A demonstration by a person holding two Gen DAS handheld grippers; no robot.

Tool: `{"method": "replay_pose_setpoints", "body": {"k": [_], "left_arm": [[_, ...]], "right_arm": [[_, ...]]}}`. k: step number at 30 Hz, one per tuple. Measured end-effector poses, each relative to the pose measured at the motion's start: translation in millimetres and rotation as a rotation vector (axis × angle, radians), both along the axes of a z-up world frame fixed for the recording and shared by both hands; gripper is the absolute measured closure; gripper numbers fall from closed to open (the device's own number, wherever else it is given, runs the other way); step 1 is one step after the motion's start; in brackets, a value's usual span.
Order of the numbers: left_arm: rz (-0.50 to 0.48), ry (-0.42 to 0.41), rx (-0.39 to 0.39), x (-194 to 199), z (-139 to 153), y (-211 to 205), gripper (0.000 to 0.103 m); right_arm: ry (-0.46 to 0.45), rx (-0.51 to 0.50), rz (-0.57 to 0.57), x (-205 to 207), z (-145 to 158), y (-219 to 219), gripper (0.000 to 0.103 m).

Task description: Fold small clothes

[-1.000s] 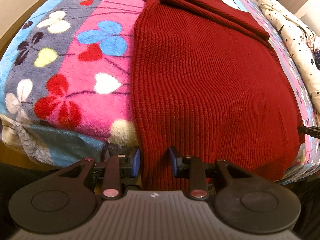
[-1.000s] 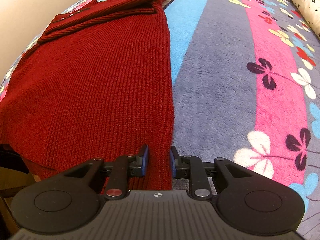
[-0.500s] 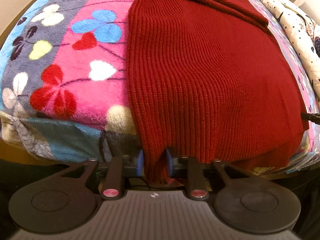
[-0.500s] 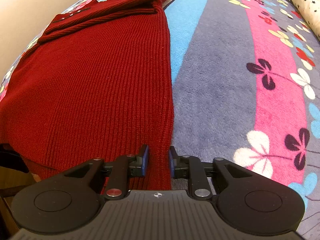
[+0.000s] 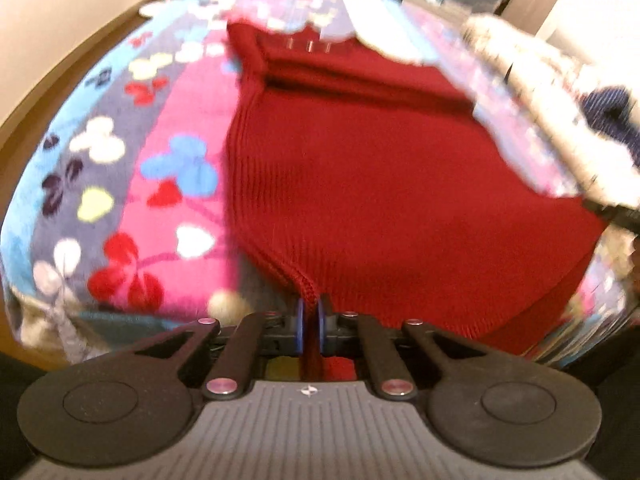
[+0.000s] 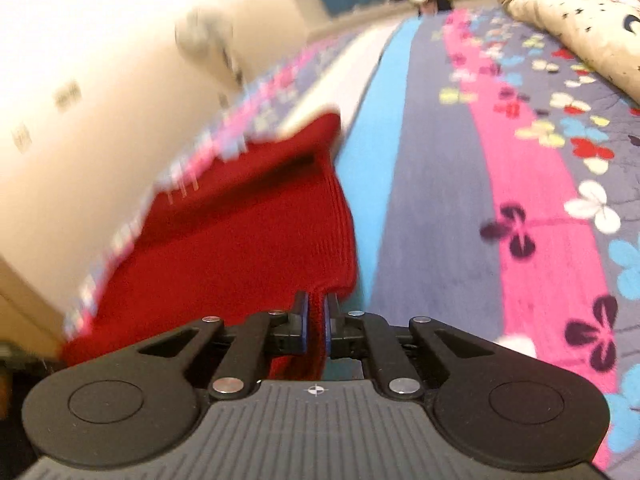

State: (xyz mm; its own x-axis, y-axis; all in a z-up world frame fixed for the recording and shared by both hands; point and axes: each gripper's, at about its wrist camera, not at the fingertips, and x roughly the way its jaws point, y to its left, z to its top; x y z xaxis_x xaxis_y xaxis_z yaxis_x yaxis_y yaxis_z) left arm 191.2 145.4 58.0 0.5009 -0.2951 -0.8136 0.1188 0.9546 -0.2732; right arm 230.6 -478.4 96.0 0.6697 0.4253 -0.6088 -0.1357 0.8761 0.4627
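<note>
Left wrist: left tongs (image 5: pixel 309 320) pinch the red sweater's (image 5: pixel 380 184) near hem corner.

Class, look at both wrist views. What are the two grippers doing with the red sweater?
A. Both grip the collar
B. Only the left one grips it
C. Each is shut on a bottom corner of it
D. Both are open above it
C: the left gripper and the right gripper each pinch red knit of the sweater at its near hem corners, far from the collar.

Each black hand-held gripper (image 5: pixel 309 330) has blue pads (image 6: pixel 305 326), silver screws, ribbed grey housing.
</note>
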Motion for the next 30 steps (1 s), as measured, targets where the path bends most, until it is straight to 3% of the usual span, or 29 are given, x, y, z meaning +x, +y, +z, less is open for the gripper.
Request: {"method": "replay_pose_setpoints", "body": {"k": [6, 13, 15, 19, 21, 24, 28, 30], "left_arm": [[0.023, -0.095, -0.077, 37, 33, 19, 0.097], [0.091, -0.122, -0.087, 133, 54, 45, 0.097], [0.125, -0.133, -0.078, 161, 53, 51, 0.097], [0.221, -0.101, -0.101, 198, 27, 68, 0.103], [0.262, -0.047, -0.05, 210, 13, 72, 0.103], [0.275, -0.012, -0.037, 221, 4, 78, 0.103], [0.206, 0.007, -0.08, 220, 0, 81, 0.102], [0.142, 0.002, -0.08, 216, 0, 75, 0.095]], "right_arm": [[-0.113, 0.09, -0.118, 15, 15, -6, 0.096], [-0.134, 0.126, -0.224, 52, 19, 3, 0.097], [-0.144, 0.133, -0.263, 61, 18, 6, 0.103], [-0.144, 0.168, -0.401, 81, 12, -3, 0.103], [-0.098, 0.133, -0.423, 95, 2, -3, 0.103], [-0.05, 0.051, -0.423, 112, -8, 3, 0.101], [-0.031, -0.031, -0.385, 120, -12, 8, 0.099], [-0.014, -0.033, -0.354, 118, -14, 4, 0.095]]}}
